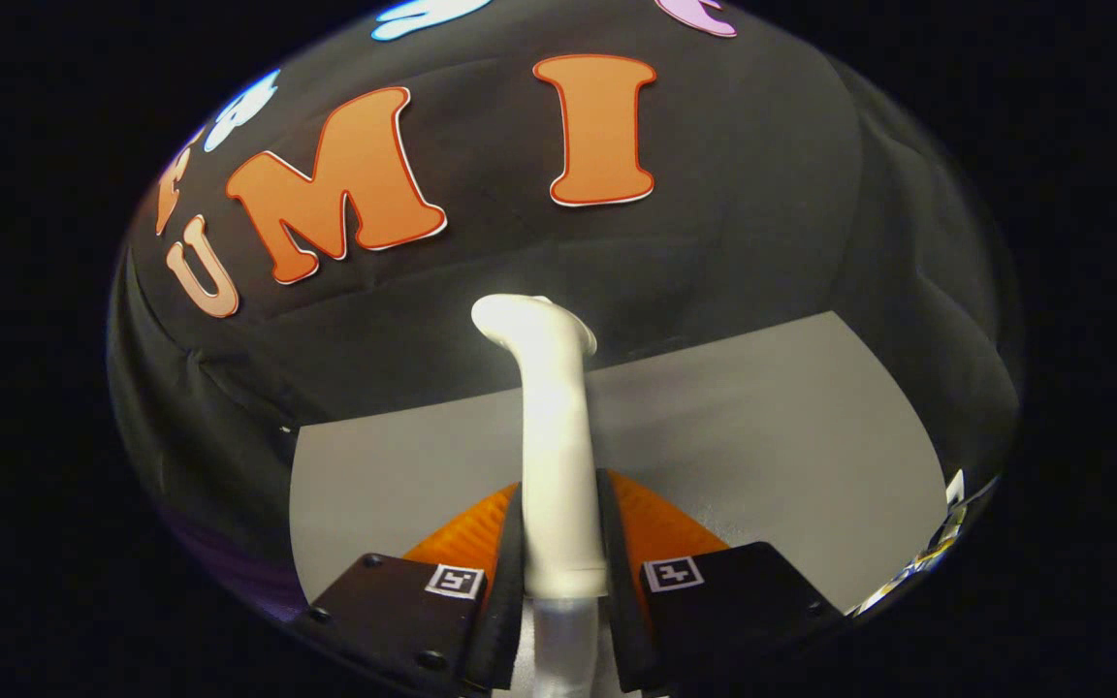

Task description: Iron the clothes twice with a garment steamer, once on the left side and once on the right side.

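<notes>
A white garment steamer [555, 446] stands upright between my fingers, its handle clamped on both sides. Its bent head [529, 322] rises beyond the fingertips and tips toward the left, against the black cloth wall. My gripper [560, 523] is shut on the steamer's handle. A translucent lower part of the steamer [563, 635] shows below the grip. No garment is visible ahead of the steamer.
A grey tabletop [762, 436] lies below and beyond the fingers, ending at the black cloth wall [733, 223] behind. The cloth also hangs down the left side [200, 427]. Something light-coloured [946, 528] shows at the table's right end, too small to tell.
</notes>
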Motion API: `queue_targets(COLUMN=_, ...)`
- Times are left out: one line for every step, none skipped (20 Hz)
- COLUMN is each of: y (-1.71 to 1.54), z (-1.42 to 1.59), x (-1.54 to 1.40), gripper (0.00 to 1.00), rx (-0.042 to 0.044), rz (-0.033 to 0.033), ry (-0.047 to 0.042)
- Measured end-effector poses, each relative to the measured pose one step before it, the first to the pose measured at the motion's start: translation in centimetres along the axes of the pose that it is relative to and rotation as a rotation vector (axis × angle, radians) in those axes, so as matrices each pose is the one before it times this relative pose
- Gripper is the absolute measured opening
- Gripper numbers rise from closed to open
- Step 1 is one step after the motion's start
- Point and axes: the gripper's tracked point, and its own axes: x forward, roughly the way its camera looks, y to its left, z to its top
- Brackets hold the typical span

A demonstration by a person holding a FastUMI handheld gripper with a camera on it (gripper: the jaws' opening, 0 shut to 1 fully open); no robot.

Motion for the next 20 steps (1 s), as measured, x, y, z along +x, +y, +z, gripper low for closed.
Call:
queue_targets(y=0.316, z=0.339, x=-0.516, gripper=0.43, rx=0.01860, rz=-0.00517, ry=-0.02779)
queue_targets(y=0.266, z=0.130, x=-1.165, gripper=0.42, rx=0.00353, rz=-0.00510, ry=-0.03023)
queue_targets(y=0.181, z=0.110, x=-1.056, gripper=0.42, rx=-0.00049, rz=-0.00379, ry=-0.03463)
queue_targets(y=0.298, z=0.037, x=-1.501, gripper=0.42, rx=0.01010, rz=0.00175, ry=-0.03490)
queue_targets(y=0.434, z=0.221, x=-2.083, gripper=0.39, rx=0.01802, rz=0.01096, ry=-0.05095)
queue_targets(y=0.550, z=0.279, x=-1.603, gripper=0.39, rx=0.01691, rz=0.01237, ry=-0.05882)
queue_targets(y=0.540, z=0.396, x=-2.358, gripper=0.38, rx=0.00568, rz=0.00647, ry=-0.05829)
queue_targets(y=0.557, z=0.267, x=-2.572, gripper=0.38, rx=-0.00180, rz=0.00290, ry=-0.05618)
queue_targets(y=0.753, z=0.253, x=-2.790, gripper=0.39, rx=0.00243, rz=0.00509, ry=-0.05533)
queue_targets(y=0.932, z=0.368, x=-2.522, gripper=0.38, rx=0.00714, rz=0.00980, ry=-0.05056)
queue_targets(y=1.003, z=0.325, x=-2.676, gripper=0.38, rx=-0.00571, rz=0.01510, ry=-0.02870)
queue_targets(y=0.821, z=0.510, x=-2.681, gripper=0.38, rx=-0.00670, rz=0.01490, ry=-0.02515)
queue_targets(y=0.812, z=0.816, x=-2.450, gripper=0.38, rx=0.00268, rz=0.01031, ry=-0.02677)
queue_targets(y=0.765, z=0.884, x=-2.272, gripper=0.38, rx=-0.00121, rz=0.00747, ry=-0.03064)
queue_targets(y=0.758, z=0.936, x=-1.880, gripper=0.38, rx=0.00147, rz=0.00385, ry=-0.03117)
queue_targets(y=0.725, z=1.045, x=-2.422, gripper=0.38, rx=-0.00029, rz=0.00043, ry=-0.03694)
queue_targets(y=0.805, z=1.084, x=-2.524, gripper=0.38, rx=-0.00903, rz=-0.00383, ry=-0.03452)
queue_targets(y=0.824, z=1.060, x=-2.301, gripper=0.38, rx=-0.00639, rz=-0.00399, ry=-0.03415)
queue_targets(y=0.798, z=1.089, x=-2.123, gripper=0.38, rx=-0.00069, rz=-0.00220, ry=-0.03461)
queue_targets(y=0.884, z=0.873, x=-1.855, gripper=0.38, rx=-0.00640, rz=0.00139, ry=-0.02792)
